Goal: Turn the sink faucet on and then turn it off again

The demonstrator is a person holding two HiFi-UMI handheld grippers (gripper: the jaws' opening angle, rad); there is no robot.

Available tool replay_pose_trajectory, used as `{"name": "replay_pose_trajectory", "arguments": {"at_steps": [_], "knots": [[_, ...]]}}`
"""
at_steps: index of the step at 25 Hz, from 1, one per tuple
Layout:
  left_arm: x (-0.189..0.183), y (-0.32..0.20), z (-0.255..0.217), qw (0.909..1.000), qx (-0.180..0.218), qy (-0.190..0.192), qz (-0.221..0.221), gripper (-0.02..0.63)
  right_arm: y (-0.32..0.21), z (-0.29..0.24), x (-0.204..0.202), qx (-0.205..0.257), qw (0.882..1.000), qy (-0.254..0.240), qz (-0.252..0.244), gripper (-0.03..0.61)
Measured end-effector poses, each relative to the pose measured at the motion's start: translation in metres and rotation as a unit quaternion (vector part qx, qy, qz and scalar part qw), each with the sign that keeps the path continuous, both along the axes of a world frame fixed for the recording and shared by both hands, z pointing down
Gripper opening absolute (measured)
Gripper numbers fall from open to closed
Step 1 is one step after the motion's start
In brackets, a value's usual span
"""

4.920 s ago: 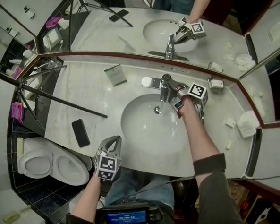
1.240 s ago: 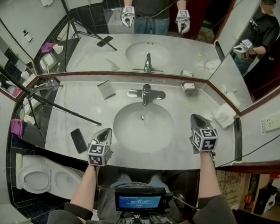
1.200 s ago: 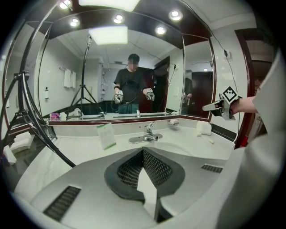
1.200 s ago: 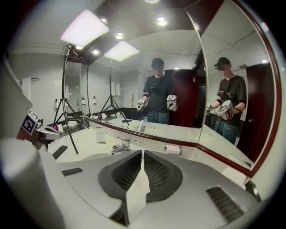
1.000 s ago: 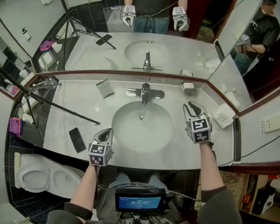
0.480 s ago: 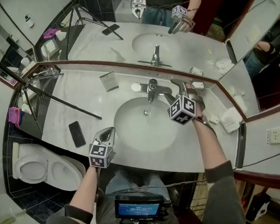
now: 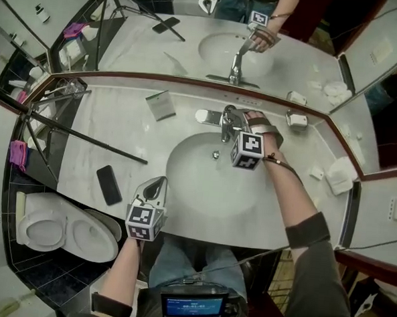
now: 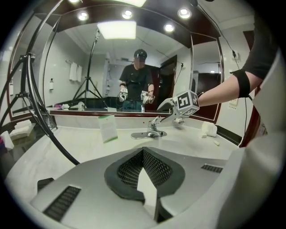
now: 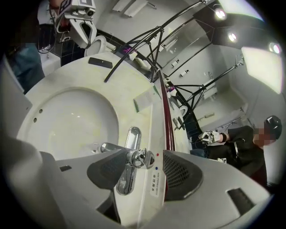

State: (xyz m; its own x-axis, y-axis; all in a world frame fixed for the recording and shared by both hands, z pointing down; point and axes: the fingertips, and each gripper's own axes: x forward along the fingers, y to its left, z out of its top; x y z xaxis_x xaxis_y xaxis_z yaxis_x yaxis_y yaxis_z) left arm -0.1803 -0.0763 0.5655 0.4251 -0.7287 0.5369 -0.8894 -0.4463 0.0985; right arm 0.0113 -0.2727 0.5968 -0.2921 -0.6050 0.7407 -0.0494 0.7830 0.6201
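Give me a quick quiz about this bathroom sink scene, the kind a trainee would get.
1. True or false: the left tongs are shut, with nothing in them.
2. What stands between the open right tongs? A) the faucet handle B) a towel C) a soap bar
3. Fill in: in the head view, the phone lies on the counter to the ___ of the basin.

Key: 1 true; 2 A; 3 left.

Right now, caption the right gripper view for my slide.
Right gripper, jaws just opened, straddling the chrome faucet handle above the sink basin.
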Motion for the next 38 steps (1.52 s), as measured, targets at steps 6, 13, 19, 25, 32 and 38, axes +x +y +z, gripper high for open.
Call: {"name": "replay_pose_trajectory", "arguments": {"at_steps": [6, 13, 19, 25, 32, 38], "knots": [[-0.003, -0.007, 0.01, 1.0, 0.003, 0.002, -0.002, 0.002, -0.019, 0.027, -0.009, 0.019, 0.999, 0.02, -0.02, 0.14], [-0.008, -0.002, 0.026, 0.9998, -0.011, 0.004, -0.014, 0.002, -0.023, 0.026, -0.011, 0.049, 0.998, 0.024, -0.037, 0.064], [0.001, 0.0, 0.031, 0.9998, -0.016, 0.003, -0.011, 0.002, -0.021, 0.026, -0.011, 0.06, 0.997, 0.018, -0.036, 0.063], [0.004, -0.002, 0.033, 0.9998, -0.019, 0.002, -0.01, 0.002, -0.016, 0.028, -0.012, 0.078, 0.996, 0.017, -0.05, 0.063], [0.0, -0.005, 0.035, 0.9997, -0.023, -0.002, -0.012, 0.002, -0.011, 0.028, -0.012, 0.097, 0.993, 0.016, -0.059, 0.063], [0.004, -0.008, 0.037, 0.9996, -0.025, 0.001, -0.011, 0.002, -0.008, 0.035, -0.011, 0.108, 0.992, 0.025, -0.067, 0.067]]}}
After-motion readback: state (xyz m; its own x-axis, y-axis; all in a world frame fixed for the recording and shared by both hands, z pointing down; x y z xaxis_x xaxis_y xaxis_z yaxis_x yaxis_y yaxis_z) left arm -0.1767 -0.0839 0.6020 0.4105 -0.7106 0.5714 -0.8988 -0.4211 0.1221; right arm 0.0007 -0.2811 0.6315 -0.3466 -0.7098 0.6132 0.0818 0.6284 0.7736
